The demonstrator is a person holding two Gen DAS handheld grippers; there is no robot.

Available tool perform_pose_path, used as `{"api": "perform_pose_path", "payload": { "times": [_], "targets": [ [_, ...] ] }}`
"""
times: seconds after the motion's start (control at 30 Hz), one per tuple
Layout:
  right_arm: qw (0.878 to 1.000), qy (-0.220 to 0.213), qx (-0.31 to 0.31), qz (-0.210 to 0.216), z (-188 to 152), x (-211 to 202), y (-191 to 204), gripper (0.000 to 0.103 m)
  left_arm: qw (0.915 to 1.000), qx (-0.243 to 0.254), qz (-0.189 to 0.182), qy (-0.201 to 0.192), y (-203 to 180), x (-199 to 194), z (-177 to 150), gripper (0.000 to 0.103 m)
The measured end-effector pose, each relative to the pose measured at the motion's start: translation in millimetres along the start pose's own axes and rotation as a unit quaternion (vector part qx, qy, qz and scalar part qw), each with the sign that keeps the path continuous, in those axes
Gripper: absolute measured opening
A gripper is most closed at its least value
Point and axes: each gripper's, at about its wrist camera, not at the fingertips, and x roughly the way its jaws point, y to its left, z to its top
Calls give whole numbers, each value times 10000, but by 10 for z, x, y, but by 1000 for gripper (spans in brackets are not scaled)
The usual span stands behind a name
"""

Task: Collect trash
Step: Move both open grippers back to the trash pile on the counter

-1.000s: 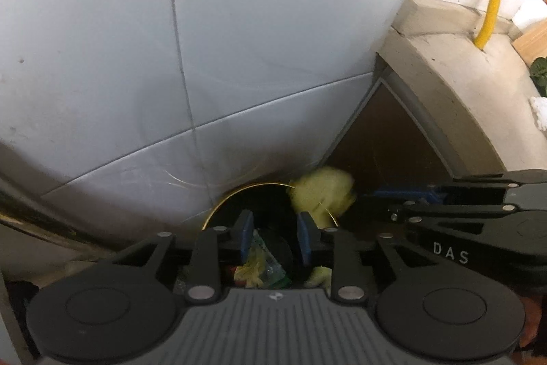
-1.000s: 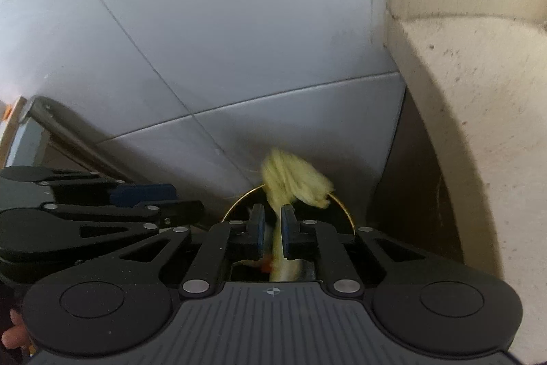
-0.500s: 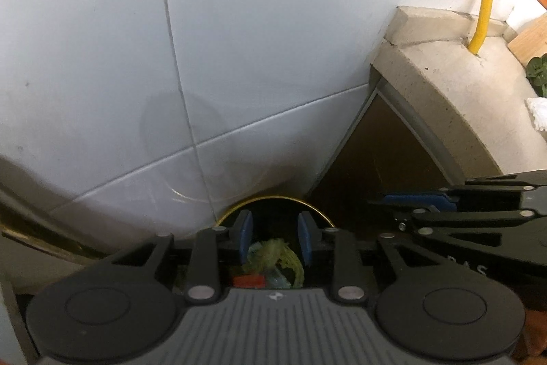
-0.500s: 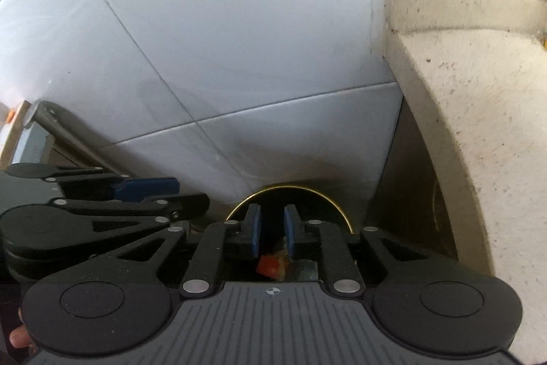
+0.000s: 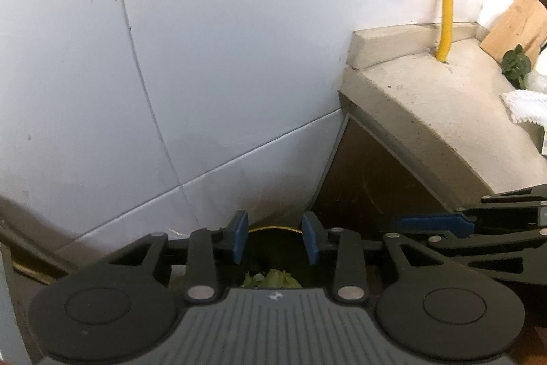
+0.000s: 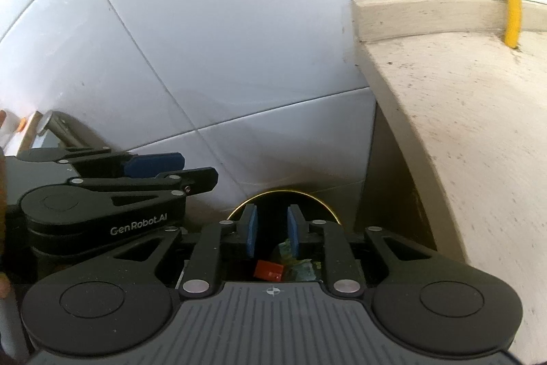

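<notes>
A round bin [image 6: 285, 193] with a thin gold rim is seen from above, standing on the floor against the white tiled wall, just beside the brown cabinet side under the counter. Only the far arc of its rim [image 5: 275, 229] is shown; the inside is dark. In it lies trash: crumpled green leafy scraps [image 5: 271, 279] are seen low in the opening, and, in the right view, a small red piece [image 6: 269, 270] is seen beside greenish wrappers [image 6: 301, 267]. The pieces lie loose and heaped together, touching. The rest of the bin is hidden.
</notes>
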Motion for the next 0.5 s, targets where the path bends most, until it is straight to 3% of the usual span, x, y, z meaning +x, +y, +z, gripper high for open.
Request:
{"api": "perform_pose_path", "payload": {
  "times": [0.5],
  "targets": [
    [9988,-346,169,-294,-202,-304,-21,41,9971,597,97,-458,-195,-152,-116,35]
  ]
}}
